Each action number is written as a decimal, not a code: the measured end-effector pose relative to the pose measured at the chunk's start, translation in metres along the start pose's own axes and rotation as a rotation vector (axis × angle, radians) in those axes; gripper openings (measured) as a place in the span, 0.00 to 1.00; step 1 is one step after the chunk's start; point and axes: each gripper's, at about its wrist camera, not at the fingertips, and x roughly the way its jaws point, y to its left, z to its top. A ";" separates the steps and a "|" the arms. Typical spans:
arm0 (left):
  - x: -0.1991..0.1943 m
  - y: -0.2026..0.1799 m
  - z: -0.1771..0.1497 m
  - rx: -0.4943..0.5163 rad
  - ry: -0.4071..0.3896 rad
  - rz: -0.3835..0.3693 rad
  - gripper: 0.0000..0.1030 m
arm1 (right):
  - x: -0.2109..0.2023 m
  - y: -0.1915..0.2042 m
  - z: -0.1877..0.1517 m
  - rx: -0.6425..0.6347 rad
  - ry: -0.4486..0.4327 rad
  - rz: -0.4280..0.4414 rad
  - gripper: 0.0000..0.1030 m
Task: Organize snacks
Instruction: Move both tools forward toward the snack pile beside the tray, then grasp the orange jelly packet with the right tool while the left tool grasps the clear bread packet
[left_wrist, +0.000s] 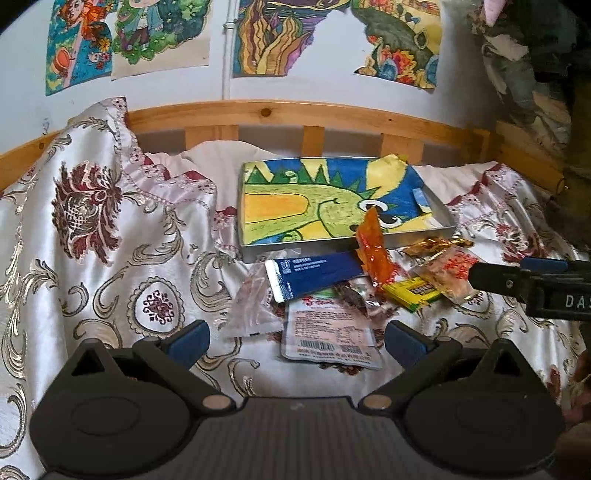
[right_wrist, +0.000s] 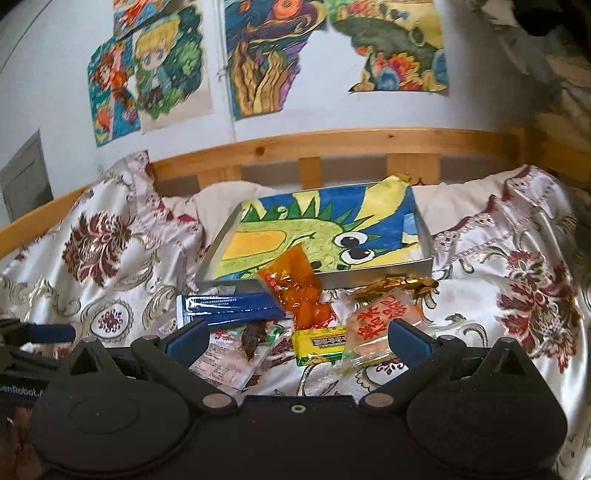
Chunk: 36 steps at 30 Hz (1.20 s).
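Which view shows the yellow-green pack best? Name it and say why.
The right wrist view: the yellow-green pack lies close, centred between the open fingers, its label facing the camera. In the left wrist view the pack is farther off, to the right and tilted, partly under the orange packet.

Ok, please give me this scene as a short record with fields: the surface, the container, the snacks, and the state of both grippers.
surface: bed cover with floral pattern
container: shallow tray, lined with a dragon drawing, no snacks fully inside
snacks: loose pile in front of the tray
orange pack: leans on the tray's front rim
blue pack: flat, left in the pile
yellow pack: beside the red-print bag
gold wrapper: by the tray's front right
left gripper: open, holding nothing
right gripper: open, holding nothing
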 end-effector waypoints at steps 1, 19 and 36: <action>0.001 0.000 0.001 -0.003 0.001 0.002 1.00 | 0.002 0.000 0.002 -0.009 0.006 0.002 1.00; 0.039 0.009 0.020 -0.002 0.080 -0.059 1.00 | 0.048 -0.017 0.011 -0.147 0.040 0.113 0.99; 0.083 0.035 0.045 0.027 0.145 0.068 1.00 | 0.147 0.004 0.036 -0.246 -0.071 0.196 0.99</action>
